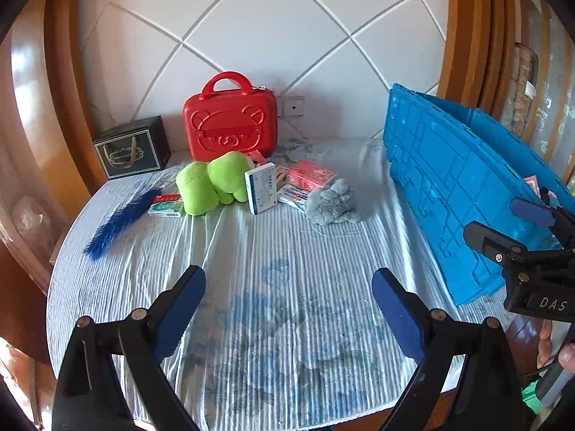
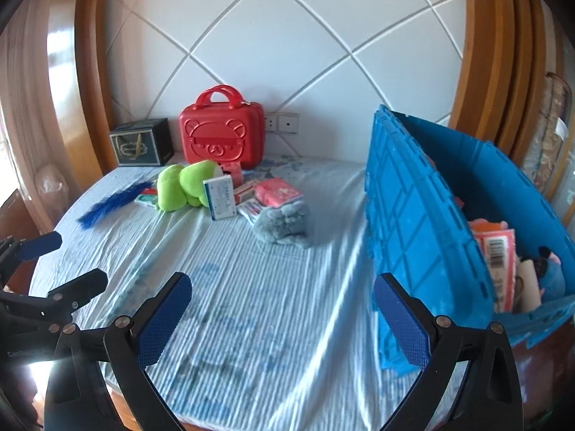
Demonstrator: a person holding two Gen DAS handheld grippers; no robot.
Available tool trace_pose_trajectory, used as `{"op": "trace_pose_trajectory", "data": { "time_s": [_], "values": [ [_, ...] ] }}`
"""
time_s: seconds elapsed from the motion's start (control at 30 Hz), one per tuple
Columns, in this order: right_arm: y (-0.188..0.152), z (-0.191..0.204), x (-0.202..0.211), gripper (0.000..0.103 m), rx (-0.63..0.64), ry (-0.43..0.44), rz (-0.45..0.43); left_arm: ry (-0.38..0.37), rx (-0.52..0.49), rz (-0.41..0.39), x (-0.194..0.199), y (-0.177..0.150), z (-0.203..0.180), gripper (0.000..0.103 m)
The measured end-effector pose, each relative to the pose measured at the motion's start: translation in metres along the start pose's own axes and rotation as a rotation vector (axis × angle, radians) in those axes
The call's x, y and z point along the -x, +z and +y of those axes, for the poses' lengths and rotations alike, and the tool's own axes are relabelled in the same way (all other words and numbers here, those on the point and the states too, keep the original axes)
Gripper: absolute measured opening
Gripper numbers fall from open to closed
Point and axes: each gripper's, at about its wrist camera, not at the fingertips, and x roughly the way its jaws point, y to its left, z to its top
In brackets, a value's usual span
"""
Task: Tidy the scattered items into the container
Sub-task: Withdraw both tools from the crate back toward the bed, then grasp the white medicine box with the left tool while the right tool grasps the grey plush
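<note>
Both grippers hover low over the striped bedsheet with jaws spread wide and nothing between them; the left gripper faces the scattered pile well ahead, the green plush toy, white medicine box and grey furry toy. The blue crate stands just beside the right gripper, to its right; packets and a toy already lie inside.

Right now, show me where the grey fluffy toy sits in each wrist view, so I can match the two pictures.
Left wrist view: the grey fluffy toy lies right of centre on the striped sheet, in front of the pink packet.
Right wrist view: the grey fluffy toy lies near the centre, left of the blue crate.
Shared landmark: the red case standing at the wall behind the pile.
</note>
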Motion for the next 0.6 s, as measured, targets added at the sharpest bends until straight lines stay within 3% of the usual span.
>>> {"op": "trace_pose_trajectory", "data": {
  "time_s": [0.33, 0.6],
  "values": [
    [0.039, -0.017, -0.126, 0.103, -0.002, 0.076, 0.105, 0.135, 0.101, 0.103, -0.096, 0.028, 0.058, 0.095],
    [0.055, -0.018, -0.196, 0.103, -0.068, 0.071, 0.176, 0.134, 0.087, 0.136, -0.164, 0.066, 0.092, 0.095]
  ]
}}
